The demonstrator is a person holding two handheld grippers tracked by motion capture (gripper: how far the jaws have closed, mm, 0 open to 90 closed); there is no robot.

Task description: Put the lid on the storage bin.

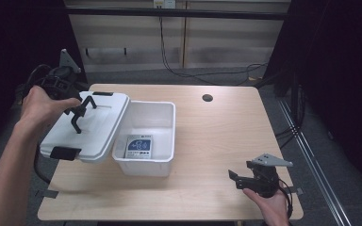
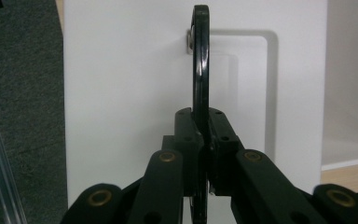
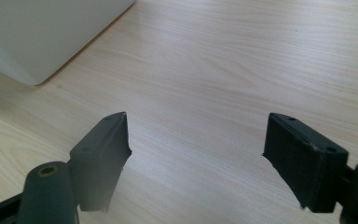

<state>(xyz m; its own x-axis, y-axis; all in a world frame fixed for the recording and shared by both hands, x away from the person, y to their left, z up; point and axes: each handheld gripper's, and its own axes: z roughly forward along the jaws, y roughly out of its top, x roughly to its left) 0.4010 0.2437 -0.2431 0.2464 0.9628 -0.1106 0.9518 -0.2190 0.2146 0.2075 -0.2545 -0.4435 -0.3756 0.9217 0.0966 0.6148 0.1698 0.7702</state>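
White lid (image 1: 90,127) with black handle (image 2: 200,60) and black latches; my left gripper (image 1: 78,113) is black too. White box (image 1: 147,139) right of lid, blue-white card (image 1: 139,147) inside. Light woodgrain table (image 1: 217,141). Right gripper (image 1: 245,178) black, grey plate.

A light wooden table (image 1: 217,141) with a round cable hole (image 1: 207,98) stands on grey carpet (image 1: 306,141), pale wood wall panels (image 1: 184,42) behind it with dark cables (image 1: 169,56) hanging down, and what seem to be black curtains (image 1: 339,70) on both sides.
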